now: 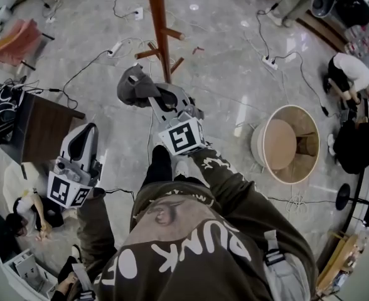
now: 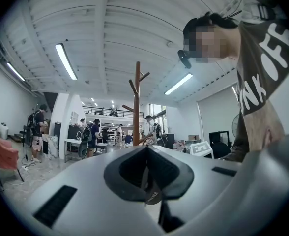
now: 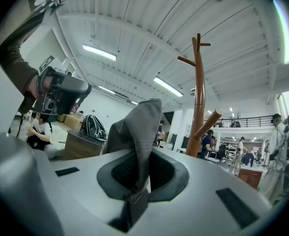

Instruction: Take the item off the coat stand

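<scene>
Grey cloth (image 1: 133,85) pinched in right gripper (image 1: 162,98) beside coat stand (image 1: 157,24).

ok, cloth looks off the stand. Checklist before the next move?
1. Grip: right gripper has its fingers closed on a fold of the grey cloth: ok.
2. Cloth clear of the coat stand: the right gripper view shows a gap between them: ok.
3. Left gripper free: fingers together, nothing between them: ok.
4. Loose end of the cloth under the gripper free of snags: hidden: cannot tell.
5. Footing: a power strip and cables lie on the floor by the stand: not ok.
</scene>
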Available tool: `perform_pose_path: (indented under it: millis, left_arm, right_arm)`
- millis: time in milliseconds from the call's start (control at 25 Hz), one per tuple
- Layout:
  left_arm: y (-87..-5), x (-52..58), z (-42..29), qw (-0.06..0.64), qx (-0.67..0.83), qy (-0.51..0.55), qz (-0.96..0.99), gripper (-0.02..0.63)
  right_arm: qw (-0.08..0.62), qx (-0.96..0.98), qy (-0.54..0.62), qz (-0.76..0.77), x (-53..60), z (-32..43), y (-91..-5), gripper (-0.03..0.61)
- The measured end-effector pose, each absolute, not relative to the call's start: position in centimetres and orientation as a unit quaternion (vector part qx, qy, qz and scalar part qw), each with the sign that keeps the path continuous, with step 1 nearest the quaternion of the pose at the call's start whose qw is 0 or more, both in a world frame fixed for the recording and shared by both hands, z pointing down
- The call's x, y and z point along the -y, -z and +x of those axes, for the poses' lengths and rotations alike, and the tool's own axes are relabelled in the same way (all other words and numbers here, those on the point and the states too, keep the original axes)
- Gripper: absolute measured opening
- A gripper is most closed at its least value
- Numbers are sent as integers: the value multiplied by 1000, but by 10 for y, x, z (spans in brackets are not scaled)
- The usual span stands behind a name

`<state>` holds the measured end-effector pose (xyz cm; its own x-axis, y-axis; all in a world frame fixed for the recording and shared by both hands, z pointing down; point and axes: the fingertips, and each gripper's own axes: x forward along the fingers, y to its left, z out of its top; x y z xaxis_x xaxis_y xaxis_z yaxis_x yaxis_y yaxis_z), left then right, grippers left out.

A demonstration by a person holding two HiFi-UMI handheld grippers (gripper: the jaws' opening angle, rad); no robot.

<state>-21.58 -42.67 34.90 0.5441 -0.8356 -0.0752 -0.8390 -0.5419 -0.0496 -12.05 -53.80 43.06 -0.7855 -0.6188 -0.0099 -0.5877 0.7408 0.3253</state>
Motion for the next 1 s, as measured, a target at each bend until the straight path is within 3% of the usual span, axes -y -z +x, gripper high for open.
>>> perform_pose_path:
  millis: [640, 1000]
  left_arm:
    - [-343, 360, -211, 38, -460, -18, -887, 5]
    - [-355, 258, -228, 40, -435, -41, -898, 5]
  right_arm:
    - [62, 919, 156, 358, 458, -66, -425, 23]
    - [80, 898, 179, 394, 361, -60, -420, 23]
